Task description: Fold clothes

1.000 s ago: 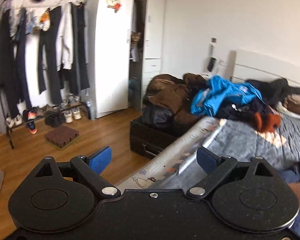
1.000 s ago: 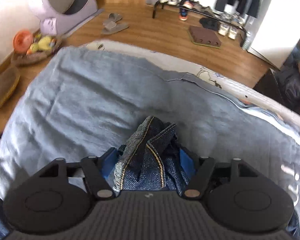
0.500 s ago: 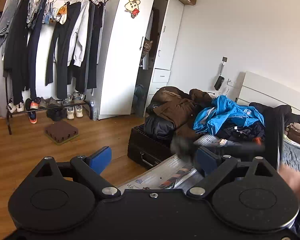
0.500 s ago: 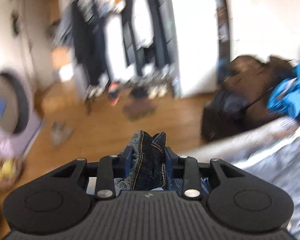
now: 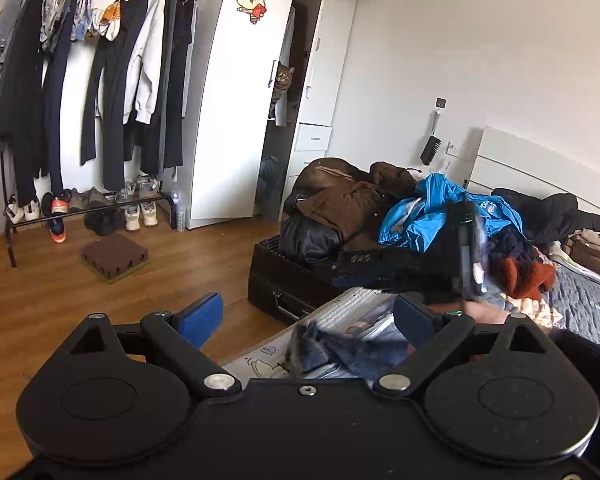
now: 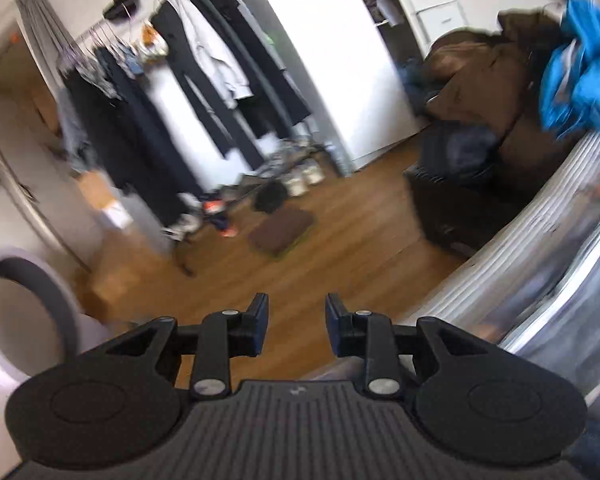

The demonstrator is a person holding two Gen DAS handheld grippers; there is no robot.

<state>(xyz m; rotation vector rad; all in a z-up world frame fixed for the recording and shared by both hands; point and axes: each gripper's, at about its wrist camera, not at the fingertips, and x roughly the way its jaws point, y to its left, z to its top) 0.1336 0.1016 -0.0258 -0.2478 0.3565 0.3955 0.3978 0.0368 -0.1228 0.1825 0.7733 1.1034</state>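
In the left wrist view my left gripper (image 5: 306, 314) is open and empty, held above the bed's edge. A blurred piece of blue denim (image 5: 340, 350) lies low between its fingers on the bed. The other gripper (image 5: 420, 268) crosses the view as a dark blur in front of the clothes pile. In the right wrist view my right gripper (image 6: 296, 328) is open with nothing between its blue pads (image 6: 260, 326); it points at the wooden floor beside the bed (image 6: 540, 264).
A pile of clothes with a blue jacket (image 5: 432, 212) and brown coats (image 5: 340, 196) sits on the bed and a black suitcase (image 5: 284, 284). A clothes rack (image 5: 92, 92) with shoes stands against the wall. A brown mat (image 5: 114, 256) lies on the floor.
My right gripper held the jeans and has let them go; its jaws have opened and it swung up toward the room. The denim now lies below my left gripper.
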